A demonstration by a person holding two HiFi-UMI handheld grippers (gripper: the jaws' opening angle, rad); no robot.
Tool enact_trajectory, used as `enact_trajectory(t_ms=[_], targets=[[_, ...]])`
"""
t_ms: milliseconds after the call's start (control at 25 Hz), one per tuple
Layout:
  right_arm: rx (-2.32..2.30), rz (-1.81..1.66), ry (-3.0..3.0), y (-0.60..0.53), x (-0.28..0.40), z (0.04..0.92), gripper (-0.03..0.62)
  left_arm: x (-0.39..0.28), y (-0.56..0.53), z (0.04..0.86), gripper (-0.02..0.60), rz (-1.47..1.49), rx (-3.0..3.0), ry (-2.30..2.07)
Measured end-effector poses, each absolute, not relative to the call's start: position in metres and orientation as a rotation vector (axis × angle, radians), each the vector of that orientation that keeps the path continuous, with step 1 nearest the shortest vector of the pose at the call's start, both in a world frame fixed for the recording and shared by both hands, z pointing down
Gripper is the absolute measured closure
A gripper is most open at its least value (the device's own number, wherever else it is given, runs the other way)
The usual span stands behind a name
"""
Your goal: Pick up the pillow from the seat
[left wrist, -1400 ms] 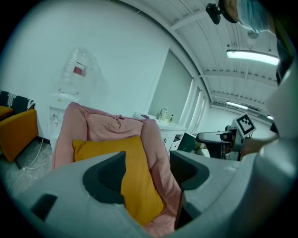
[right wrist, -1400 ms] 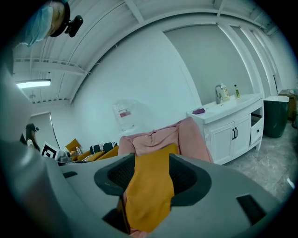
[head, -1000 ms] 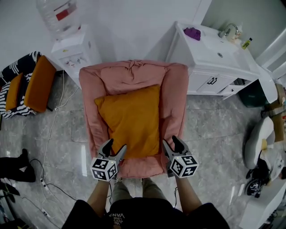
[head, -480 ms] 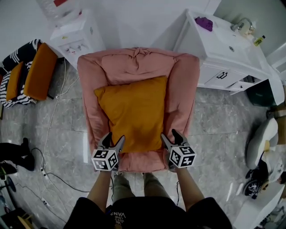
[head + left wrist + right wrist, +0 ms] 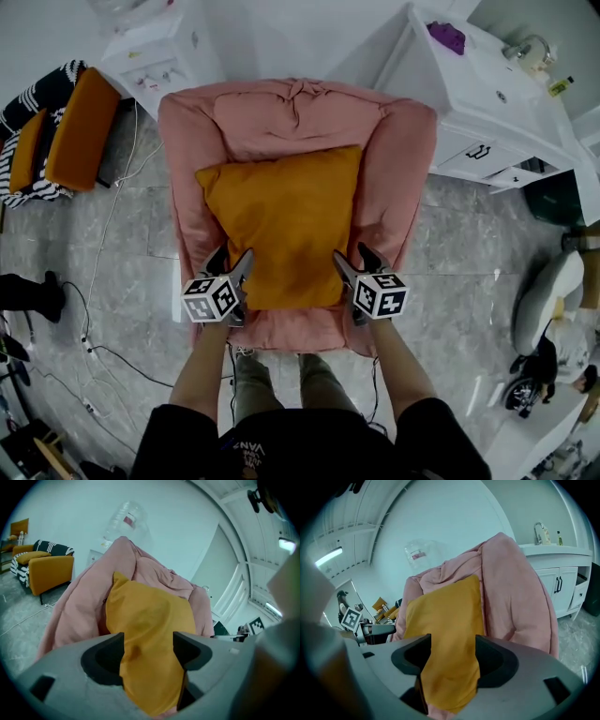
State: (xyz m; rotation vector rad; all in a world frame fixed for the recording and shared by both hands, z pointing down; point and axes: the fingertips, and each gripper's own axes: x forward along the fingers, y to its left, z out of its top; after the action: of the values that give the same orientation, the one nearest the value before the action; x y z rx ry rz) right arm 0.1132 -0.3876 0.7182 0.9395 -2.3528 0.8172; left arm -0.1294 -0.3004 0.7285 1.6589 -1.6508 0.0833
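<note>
1. While both forearms reach in from 6 o'clock, the orange pillow (image 5: 279, 225) lies flat on the seat of the pink armchair (image 5: 300, 117). It sits at the centre of the head view, with its far edge against the backrest at 12 o'clock.
2. The left gripper (image 5: 232, 261) sits at the pillow's 7 o'clock corner. Its fingers (image 5: 110, 648) stand wide and have just been opening. The left gripper view shows the pillow's corner between them, the fabric filling the gap, with no pinch crease to be seen.
3. The right gripper (image 5: 353, 258) sits at the pillow's 5 o'clock corner. Its fingers (image 5: 494, 656) are likewise wide and have just been opening. The right gripper view shows orange fabric hanging between them, loose rather than clamped.
4. Both grippers point toward 12 o'clock and tilt downward, with their marker cubes facing up.
5. Surroundings:
   - A white sink counter (image 5: 497, 103) stands at 2 o'clock, with a purple cloth (image 5: 448, 36) on top.
   - A water dispenser (image 5: 159, 61) stands at 11 o'clock.
   - A striped chair (image 5: 66, 131) with orange cushions stands at 10 o'clock.
   - Cables (image 5: 103, 281) trail over the grey floor (image 5: 469, 262) at 8 o'clock.
</note>
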Motion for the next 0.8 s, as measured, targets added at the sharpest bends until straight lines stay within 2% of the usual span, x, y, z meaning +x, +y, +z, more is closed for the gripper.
enact_trajectory(t_ms=[280, 640, 800], targets=[[0.915, 0.796, -2.388, -0.431, 0.096, 0.730, 0.288, -0.147, -0.326, 0.745, 0.241, 0.023, 1.614, -1.629], [0.858, 0.830, -2.396, -0.460, 0.076, 0.751, 0.279, -0.158, -0.348, 0.771, 0.213, 0.013, 1.596, -1.542], [0.890, 0.944, -2.361, -0.470, 0.075, 0.769, 0.272, -0.158, -0.362, 0.778, 0.215, 0.000, 1.601, -1.508]])
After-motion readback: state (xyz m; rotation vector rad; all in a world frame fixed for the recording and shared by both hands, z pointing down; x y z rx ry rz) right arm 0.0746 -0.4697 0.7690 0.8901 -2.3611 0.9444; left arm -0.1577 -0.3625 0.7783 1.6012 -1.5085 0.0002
